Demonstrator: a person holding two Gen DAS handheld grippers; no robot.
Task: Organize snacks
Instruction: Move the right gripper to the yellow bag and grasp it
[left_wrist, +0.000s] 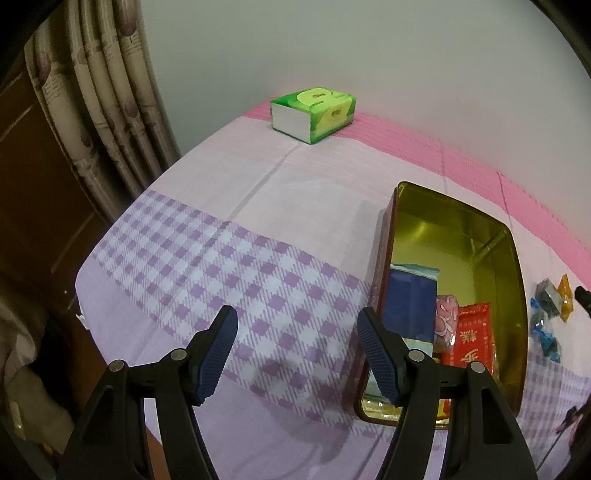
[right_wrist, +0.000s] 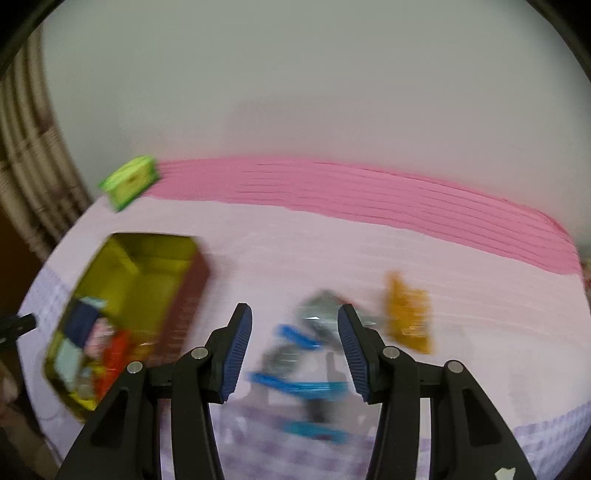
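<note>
An open tin (left_wrist: 511, 236) with a gold inside stands on the checked tablecloth. It holds a blue packet (left_wrist: 408, 302), a pink packet (left_wrist: 446, 317) and a red packet (left_wrist: 472, 339). To its right lie loose grey-and-blue wrapped snacks (left_wrist: 546, 306) and an orange one (left_wrist: 565, 297). My left gripper (left_wrist: 296, 314) hovers open over bare cloth just left of the tin, holding nothing. In the blurred right wrist view my right gripper (right_wrist: 294, 308) is open above the blue-wrapped snacks (right_wrist: 303, 369), with the orange packet (right_wrist: 408, 314) to its right and the tin (right_wrist: 188, 295) to its left.
A green tissue pack (left_wrist: 314, 112) sits at the far edge by the wall, also seen in the right wrist view as the tissue pack (right_wrist: 129, 181). A curtain (left_wrist: 107, 110) hangs at the left. The table edge curves down at the left and front.
</note>
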